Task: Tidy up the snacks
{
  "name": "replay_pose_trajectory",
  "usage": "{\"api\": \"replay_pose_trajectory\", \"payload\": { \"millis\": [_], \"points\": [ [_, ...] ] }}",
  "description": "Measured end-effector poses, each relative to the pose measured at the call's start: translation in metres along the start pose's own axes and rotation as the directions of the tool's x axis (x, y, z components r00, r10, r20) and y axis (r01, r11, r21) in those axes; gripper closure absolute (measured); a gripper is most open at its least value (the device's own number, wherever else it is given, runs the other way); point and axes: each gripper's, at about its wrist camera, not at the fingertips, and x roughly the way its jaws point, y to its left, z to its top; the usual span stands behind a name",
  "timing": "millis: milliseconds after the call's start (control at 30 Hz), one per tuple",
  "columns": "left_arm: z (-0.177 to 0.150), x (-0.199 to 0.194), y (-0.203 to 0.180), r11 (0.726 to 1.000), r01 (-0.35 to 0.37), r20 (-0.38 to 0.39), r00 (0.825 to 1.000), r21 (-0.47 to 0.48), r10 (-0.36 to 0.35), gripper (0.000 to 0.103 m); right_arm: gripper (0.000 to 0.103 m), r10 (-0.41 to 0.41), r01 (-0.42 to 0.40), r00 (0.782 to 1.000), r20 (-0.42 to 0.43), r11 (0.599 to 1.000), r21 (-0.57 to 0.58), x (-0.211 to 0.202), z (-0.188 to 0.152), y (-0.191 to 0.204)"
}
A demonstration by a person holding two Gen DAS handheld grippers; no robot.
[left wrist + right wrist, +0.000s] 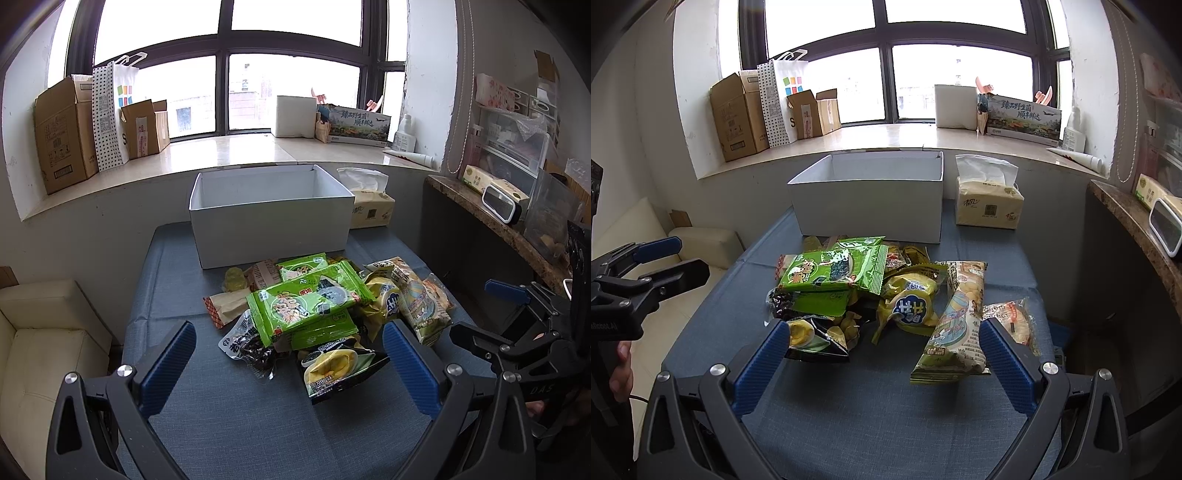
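Note:
A heap of snack packets lies on the blue table: green seaweed packets [310, 306] [834, 273], a black-and-yellow bag [340, 369] [812, 339], a yellow bag [912, 306], and a long pale packet [960, 321]. An empty white box [269, 210] [871, 195] stands behind the heap. My left gripper [288, 362] is open and empty, just short of the heap. My right gripper [882, 358] is open and empty, near the heap's front. Each gripper shows in the other's view, the right one [480, 314] and the left one [679, 258].
A tissue pack [369, 206] [988, 203] stands right of the box. A cream sofa [44, 339] is left of the table [221, 424]. A stone shelf [498, 221] with containers runs on the right. Cardboard boxes [66, 133] stand on the windowsill.

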Motion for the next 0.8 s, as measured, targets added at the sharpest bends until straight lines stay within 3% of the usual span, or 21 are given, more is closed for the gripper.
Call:
{"api": "replay_pose_trajectory", "payload": {
  "millis": [800],
  "points": [
    [-0.0030,-0.0001,0.0020,1.000,0.000,0.005,1.000,0.003,-0.001,0.000,0.000,-0.004,0.004,1.000,-0.008,1.000,0.002,0.0010,-0.0003,-0.0027]
  ]
}}
